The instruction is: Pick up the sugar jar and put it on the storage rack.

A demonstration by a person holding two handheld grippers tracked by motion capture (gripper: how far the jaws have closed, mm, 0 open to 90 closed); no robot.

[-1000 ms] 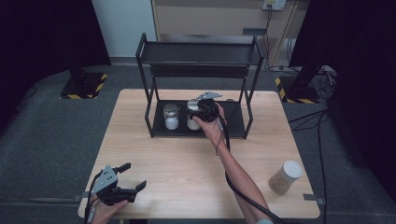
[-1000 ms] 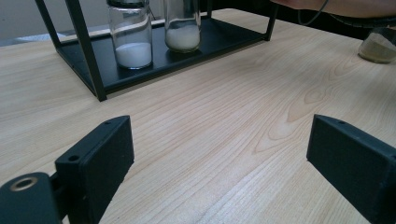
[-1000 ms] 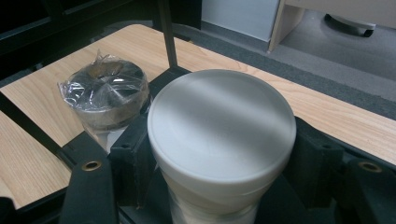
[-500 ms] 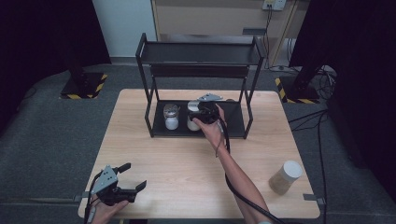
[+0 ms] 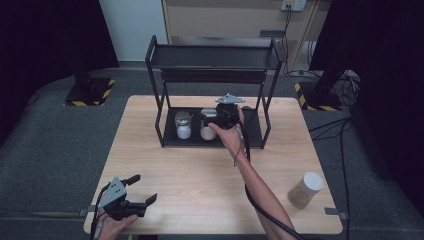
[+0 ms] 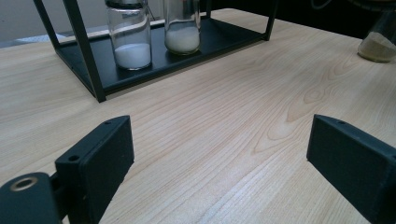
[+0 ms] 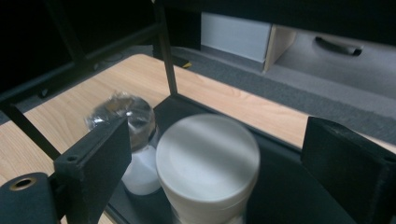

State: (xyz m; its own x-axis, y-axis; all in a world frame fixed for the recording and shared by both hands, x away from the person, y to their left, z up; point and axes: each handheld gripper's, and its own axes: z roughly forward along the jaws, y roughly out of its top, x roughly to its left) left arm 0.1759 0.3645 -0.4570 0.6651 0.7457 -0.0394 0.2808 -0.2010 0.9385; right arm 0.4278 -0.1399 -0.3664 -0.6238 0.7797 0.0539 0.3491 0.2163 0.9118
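We find the left gripper [image 5: 145, 191] low at the near left corner of the wooden table [image 5: 200, 180], held in the person's left hand [image 5: 116, 225], its 2 jaws spread wide with bare tabletop between them. Ahead of those jaws in the left gripper view stands a black 2-tier rack [image 6: 88, 60], and on its lower shelf 2 glass jars stand side by side: one with white powder and a dark lid [image 6: 130, 35], and next to it one with off-white powder [image 6: 182, 28]. Off to the far right of those jaws we note a third jar with tan contents [image 6: 378, 39], well apart from the rack, near the table's right edge. The right gripper [image 5: 214, 120] reaches into the rack's lower shelf, held in the person's right hand [image 5: 231, 132]. Its jaws are released, standing apart on either side of the white-lidded jar [image 7: 208, 161], which sits between them without contact that we can confirm. Just beyond its left jaw is the dark-lidded jar [image 7: 128, 135].
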